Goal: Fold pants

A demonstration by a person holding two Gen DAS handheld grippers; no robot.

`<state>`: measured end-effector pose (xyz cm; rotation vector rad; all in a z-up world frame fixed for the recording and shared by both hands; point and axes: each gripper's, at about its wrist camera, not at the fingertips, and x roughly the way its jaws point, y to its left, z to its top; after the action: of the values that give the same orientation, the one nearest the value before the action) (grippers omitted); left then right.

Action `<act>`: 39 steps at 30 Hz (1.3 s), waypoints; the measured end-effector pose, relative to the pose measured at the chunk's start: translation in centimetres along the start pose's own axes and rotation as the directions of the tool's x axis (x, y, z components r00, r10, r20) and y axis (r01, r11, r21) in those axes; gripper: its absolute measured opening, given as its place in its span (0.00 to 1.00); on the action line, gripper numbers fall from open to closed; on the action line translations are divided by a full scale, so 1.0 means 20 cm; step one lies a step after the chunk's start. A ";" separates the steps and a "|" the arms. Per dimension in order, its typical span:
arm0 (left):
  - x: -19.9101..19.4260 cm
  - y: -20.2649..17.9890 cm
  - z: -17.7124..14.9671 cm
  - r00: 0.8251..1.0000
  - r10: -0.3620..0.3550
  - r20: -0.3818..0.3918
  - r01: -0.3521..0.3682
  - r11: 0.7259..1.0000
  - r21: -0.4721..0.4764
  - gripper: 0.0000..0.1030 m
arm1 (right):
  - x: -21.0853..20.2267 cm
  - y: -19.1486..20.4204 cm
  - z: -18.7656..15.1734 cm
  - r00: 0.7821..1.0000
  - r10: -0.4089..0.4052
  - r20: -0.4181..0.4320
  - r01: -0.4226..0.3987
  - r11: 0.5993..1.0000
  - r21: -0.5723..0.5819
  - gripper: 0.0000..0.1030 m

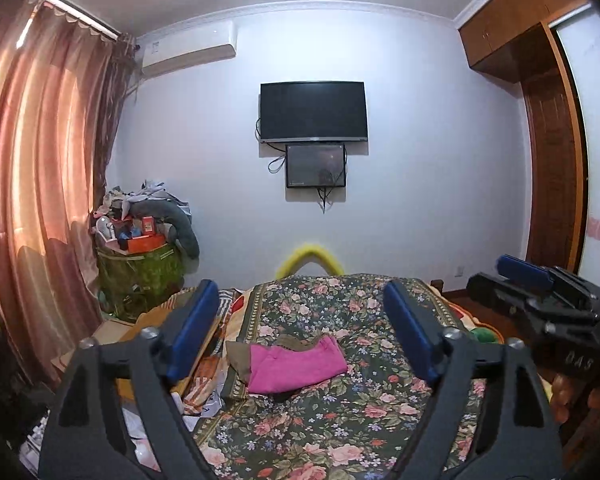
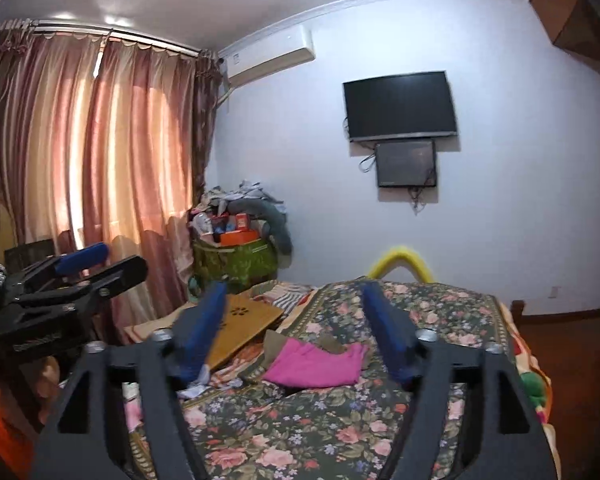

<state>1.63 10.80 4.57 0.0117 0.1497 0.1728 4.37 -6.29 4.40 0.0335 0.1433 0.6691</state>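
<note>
Pants [image 1: 296, 366] on floral bedspread [image 1: 340, 432] (folded).

Setting: home bedroom. A bed under a floral bedspread [image 1: 340, 408] is filling the foreground. A flat television [image 1: 313, 111] is hanging on the white far wall, a smaller screen [image 1: 316, 165] mounted just beneath it. A wall air conditioner [image 1: 188, 50] is sitting high near the corner. Pink curtains [image 1: 40, 160] are glowing with daylight at left. A heaped pile of clothes and boxes [image 1: 146, 232] is standing in the corner. Wooden wardrobe cabinets [image 1: 512, 20] are running along the right.
</note>
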 end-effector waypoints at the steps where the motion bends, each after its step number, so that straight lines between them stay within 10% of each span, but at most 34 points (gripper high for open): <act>1: -0.01 0.00 0.00 1.000 0.000 0.001 0.000 1.000 -0.001 0.87 | -0.01 0.00 0.00 1.000 -0.011 0.005 0.011 1.000 0.000 0.86; 4: -0.03 -0.03 -0.02 1.000 0.003 -0.004 -0.003 1.000 0.005 0.94 | -0.03 0.00 0.00 0.999 -0.036 0.018 0.036 0.999 0.007 1.00; 39: 0.02 -0.01 -0.08 0.999 -0.003 -0.038 0.002 0.999 -0.038 1.00 | -0.10 -0.01 -0.05 0.998 -0.054 -0.023 0.054 0.998 0.022 1.00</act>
<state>1.74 10.74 2.92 -0.0299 0.1845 0.1733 2.81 -7.70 3.54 0.0434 0.1731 0.6140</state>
